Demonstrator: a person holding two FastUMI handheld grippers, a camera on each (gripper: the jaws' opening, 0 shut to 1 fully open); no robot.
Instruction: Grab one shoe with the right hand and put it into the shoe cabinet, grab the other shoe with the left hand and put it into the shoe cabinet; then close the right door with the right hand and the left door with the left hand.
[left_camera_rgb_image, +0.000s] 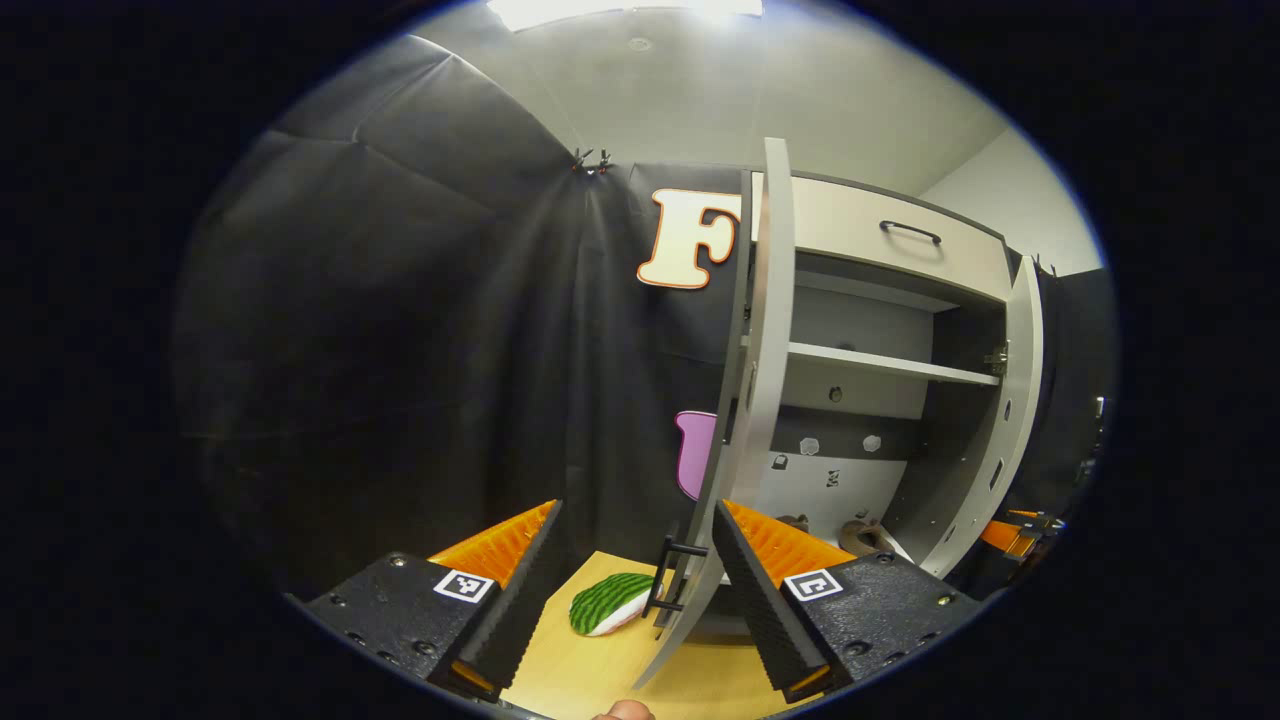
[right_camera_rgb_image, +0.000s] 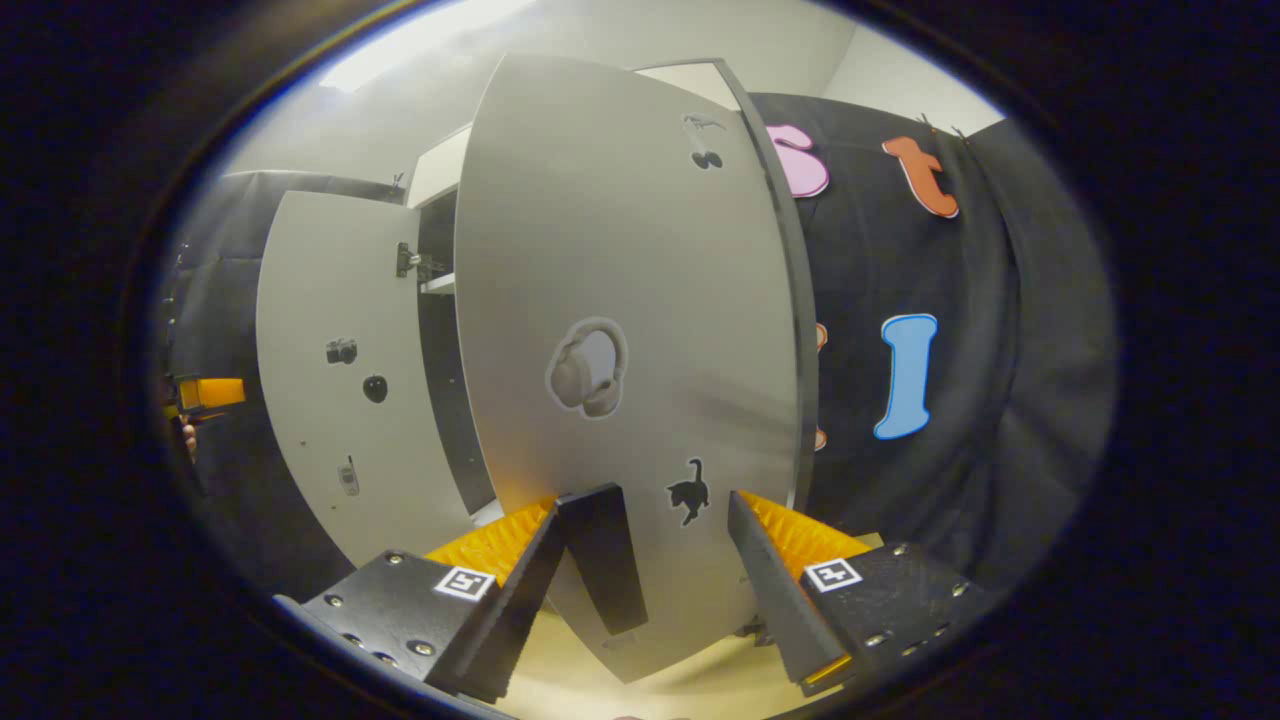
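Screwed black mounts (left_camera_rgb_image: 400, 610) with square markers (left_camera_rgb_image: 465, 585)

shoes (left_camera_rgb_image: 860, 535) on cabinet floor small, partly hidden by right door (left_camera_rgb_image: 1000, 420), green-striped item (left_camera_rgb_image: 610, 603) partly behind left door (left_camera_rgb_image: 745, 420)

Green striped pad (left_camera_rgb_image: 610, 603) lying on the wooden table (left_camera_rgb_image: 590, 670); ceiling light (left_camera_rgb_image: 620, 10) above

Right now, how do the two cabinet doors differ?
The right door is swung out close in front of the right gripper; the left door stands farther back. In the left gripper view the left door is edge-on. Their stickers differ. Both are grey and open.
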